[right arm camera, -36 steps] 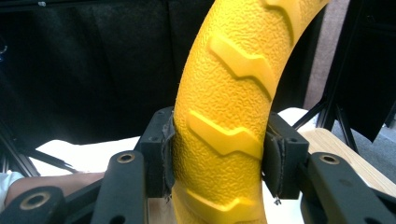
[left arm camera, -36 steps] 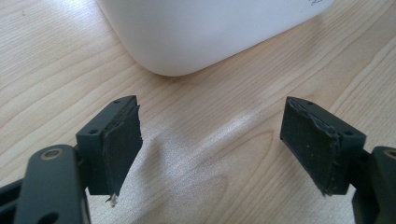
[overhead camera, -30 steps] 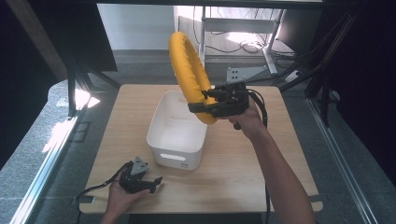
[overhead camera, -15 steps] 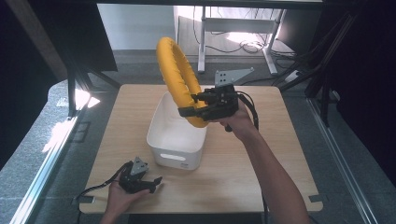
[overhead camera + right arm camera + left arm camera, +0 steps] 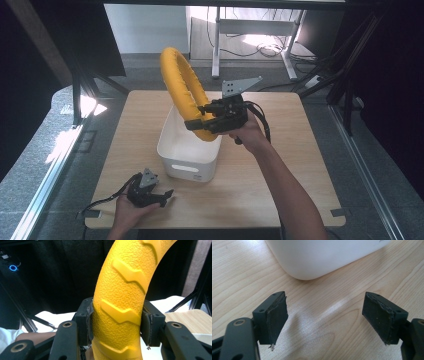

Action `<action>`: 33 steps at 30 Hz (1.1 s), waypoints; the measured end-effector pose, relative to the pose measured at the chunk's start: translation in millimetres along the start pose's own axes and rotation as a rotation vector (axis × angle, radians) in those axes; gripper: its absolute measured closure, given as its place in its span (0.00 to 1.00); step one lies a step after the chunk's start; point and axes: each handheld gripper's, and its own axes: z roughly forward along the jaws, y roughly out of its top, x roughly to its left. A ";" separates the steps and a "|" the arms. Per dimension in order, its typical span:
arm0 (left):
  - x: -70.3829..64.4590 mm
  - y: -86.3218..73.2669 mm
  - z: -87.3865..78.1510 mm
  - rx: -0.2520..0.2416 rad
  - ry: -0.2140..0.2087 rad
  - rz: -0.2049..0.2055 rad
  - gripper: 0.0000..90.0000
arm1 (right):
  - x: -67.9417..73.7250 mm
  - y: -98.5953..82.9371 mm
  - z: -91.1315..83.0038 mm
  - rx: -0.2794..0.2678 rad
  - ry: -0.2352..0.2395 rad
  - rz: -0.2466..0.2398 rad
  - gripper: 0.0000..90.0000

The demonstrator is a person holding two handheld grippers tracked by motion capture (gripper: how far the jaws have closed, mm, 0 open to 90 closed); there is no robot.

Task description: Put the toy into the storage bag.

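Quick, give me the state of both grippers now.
Left gripper: open, empty, low over the table.
Right gripper: shut on the yellow ring, above the white bin.

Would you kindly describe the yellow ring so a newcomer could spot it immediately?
Find the wooden table, then the white bin at its middle. Above the bin, the right gripper clamps a yellow ring standing upright: the one bright, ridged, tyre-like thing here.

Lab or test workspace: wooden table (image 5: 260, 200) inside black metal frame (image 5: 80, 95), loose cables (image 5: 265, 47) on floor.
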 end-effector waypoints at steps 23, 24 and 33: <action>-0.6 -0.5 0.8 0.003 0.002 0.001 0.23 | -0.6 -16.4 10.1 0.022 0.033 0.027 0.57; -0.6 -0.5 0.8 0.003 0.002 0.001 0.23 | -0.6 -16.4 10.1 0.022 0.033 0.027 0.57; -0.7 -0.6 1.1 0.006 0.001 0.004 0.23 | -1.1 -22.5 15.9 0.040 0.043 0.035 0.57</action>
